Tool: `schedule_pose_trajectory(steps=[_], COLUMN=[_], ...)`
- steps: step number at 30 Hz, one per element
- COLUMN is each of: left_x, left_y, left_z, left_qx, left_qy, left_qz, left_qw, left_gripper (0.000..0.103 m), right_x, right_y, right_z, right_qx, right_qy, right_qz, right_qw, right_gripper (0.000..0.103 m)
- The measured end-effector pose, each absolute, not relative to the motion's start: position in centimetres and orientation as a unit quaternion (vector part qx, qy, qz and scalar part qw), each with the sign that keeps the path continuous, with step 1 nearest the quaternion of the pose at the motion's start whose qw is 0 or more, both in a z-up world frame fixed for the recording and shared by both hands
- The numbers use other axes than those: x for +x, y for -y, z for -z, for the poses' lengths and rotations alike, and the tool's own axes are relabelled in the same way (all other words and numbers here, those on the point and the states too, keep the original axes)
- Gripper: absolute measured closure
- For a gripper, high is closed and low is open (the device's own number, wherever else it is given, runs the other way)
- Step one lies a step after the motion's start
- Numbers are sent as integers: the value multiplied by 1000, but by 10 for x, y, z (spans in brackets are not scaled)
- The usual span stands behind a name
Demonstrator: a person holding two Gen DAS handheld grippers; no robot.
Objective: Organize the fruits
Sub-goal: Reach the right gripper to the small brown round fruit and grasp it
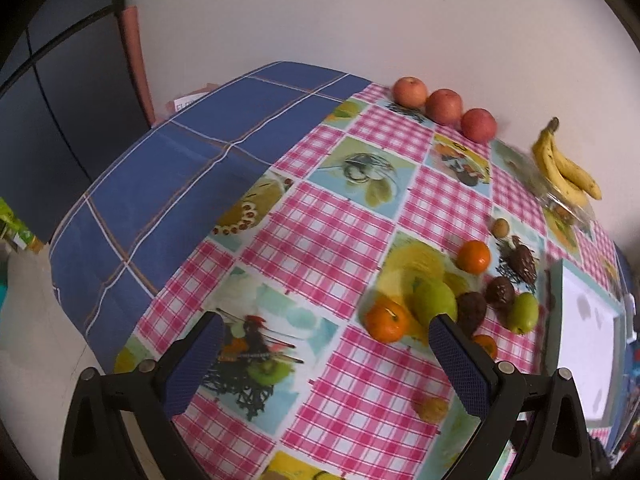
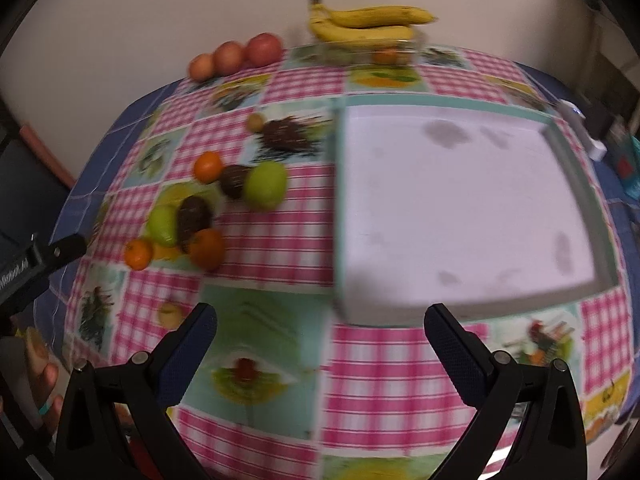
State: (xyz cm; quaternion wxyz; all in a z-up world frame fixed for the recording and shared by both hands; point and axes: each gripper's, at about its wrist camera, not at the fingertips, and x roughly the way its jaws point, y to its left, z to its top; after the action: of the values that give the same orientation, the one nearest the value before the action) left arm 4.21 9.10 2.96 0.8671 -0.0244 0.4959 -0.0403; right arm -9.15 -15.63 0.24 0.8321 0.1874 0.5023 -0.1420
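Fruits (image 1: 432, 304) heaped mid-worktop, beside tray (image 2: 460, 208), ahead-right of left hand-held gripper (image 1: 328, 356), released, nearer; ahead-left of right hand-held gripper (image 2: 320, 348), likewise released, empty.

A pink-and-white checked tablecloth (image 1: 352, 240) with pale blue and green fruit-picture squares overlies a dark blue cloth (image 1: 168, 184) with thin white lines. Far back sit three reddish-orange apples (image 1: 443, 106) and yellow, brown-flecked bananas (image 2: 368, 24). The tray (image 2: 460, 204) is white inside, teal-rimmed. Both grippers have blue pads (image 1: 460, 364).
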Motion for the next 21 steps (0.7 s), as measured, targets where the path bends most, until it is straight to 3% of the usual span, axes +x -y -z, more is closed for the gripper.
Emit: schedule_pose_trajectory(steps=[12,15,18,21], left_x=[56,59,60,63], left_y=[-99,-94,-88,-86], left_z=[-10,-4,2,7], left_qx=[-6,1,20,24], left_qy=[-514,-521,-528,-533], left_qz=[37,47,50,59], left_qw=[857,852,847,844], left_gripper=[0,0,0,0], right_x=[-56,-50,-45,-40], right_y=[100,93,85,77], right_z=[11,15,21,28], right_qx=[180,176,175,166], right_qy=[-506,-509,-517,-525], right_qz=[60,45,30,18], right_qw=[842,841,837,834], right_gripper=[1,15,18,29])
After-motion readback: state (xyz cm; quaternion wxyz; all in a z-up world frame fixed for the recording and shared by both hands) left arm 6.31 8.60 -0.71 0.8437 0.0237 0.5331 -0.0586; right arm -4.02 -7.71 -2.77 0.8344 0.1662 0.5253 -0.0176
